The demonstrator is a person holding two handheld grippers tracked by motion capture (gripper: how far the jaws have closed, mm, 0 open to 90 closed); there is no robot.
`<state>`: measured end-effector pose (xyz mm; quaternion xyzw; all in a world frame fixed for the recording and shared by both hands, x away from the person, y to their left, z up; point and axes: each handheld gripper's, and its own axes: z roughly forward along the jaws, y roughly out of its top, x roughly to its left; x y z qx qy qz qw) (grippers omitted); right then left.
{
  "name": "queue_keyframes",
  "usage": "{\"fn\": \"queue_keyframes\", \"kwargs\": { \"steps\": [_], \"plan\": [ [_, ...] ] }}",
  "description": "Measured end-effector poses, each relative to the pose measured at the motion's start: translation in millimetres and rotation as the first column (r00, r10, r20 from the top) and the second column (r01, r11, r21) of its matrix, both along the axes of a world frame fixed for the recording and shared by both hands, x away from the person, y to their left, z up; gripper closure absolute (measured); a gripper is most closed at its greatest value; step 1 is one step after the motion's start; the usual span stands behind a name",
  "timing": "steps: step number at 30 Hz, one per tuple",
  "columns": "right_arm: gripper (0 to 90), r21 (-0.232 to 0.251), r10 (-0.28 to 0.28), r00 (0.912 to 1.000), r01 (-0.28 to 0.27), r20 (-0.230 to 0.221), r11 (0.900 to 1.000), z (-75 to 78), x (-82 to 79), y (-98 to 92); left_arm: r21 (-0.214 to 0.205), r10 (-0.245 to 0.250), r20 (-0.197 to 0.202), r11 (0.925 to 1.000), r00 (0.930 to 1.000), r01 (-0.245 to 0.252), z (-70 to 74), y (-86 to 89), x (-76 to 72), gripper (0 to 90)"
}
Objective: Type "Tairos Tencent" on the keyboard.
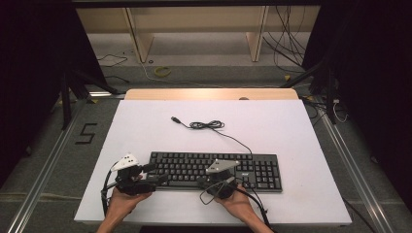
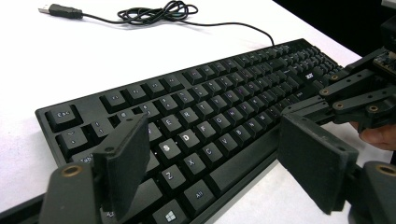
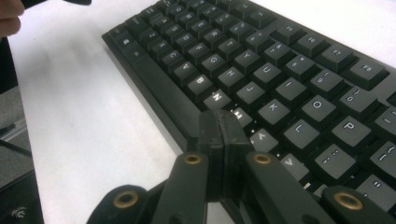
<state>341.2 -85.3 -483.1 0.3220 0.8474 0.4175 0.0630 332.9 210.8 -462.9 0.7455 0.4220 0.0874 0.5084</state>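
Note:
A black keyboard (image 1: pixel 214 170) lies across the near middle of the white table (image 1: pixel 291 126). Its thin cable (image 1: pixel 208 125) coils behind it and ends in a loose USB plug (image 1: pixel 175 119). My left gripper (image 1: pixel 158 174) hovers at the keyboard's left end with its jaws wide open; in the left gripper view (image 2: pixel 215 140) the S, D, X and C keys (image 2: pixel 187 140) show between the pads, untouched. My right gripper (image 1: pixel 201 182) sits at the keyboard's front edge, jaws pressed together on nothing. In the right gripper view (image 3: pixel 218 122) its tips stand just above the keys (image 3: pixel 280 70) near N and M.
The right gripper's shut jaws (image 2: pixel 299 108) reach in from the right of the left gripper view. Bare white table surrounds the keyboard (image 2: pixel 224 107). A wooden strip (image 1: pixel 211 94) borders the table's far edge, with loose cables on the floor (image 1: pixel 163 71) beyond.

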Motion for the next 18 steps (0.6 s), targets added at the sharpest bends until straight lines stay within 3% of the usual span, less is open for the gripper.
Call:
{"fn": "queue_keyframes", "kwargs": {
  "steps": [4, 18],
  "plan": [
    [90.0, -0.016, -0.002, 0.9999, 0.002, -0.011, 0.9999, -2.4, 0.3, 1.1, -0.002, 0.004, -0.001, 1.0, 1.0, -0.004, 0.0, 0.7, 0.1, 25.1],
    [90.0, 0.0, 0.0, 0.9999, 0.0, -0.011, 1.0, -4.1, 0.3, 0.7, 0.0, 0.008, 0.002, 1.0, 1.0, -0.008, -0.3, 1.3, 0.2, 25.1]
  ]
}}
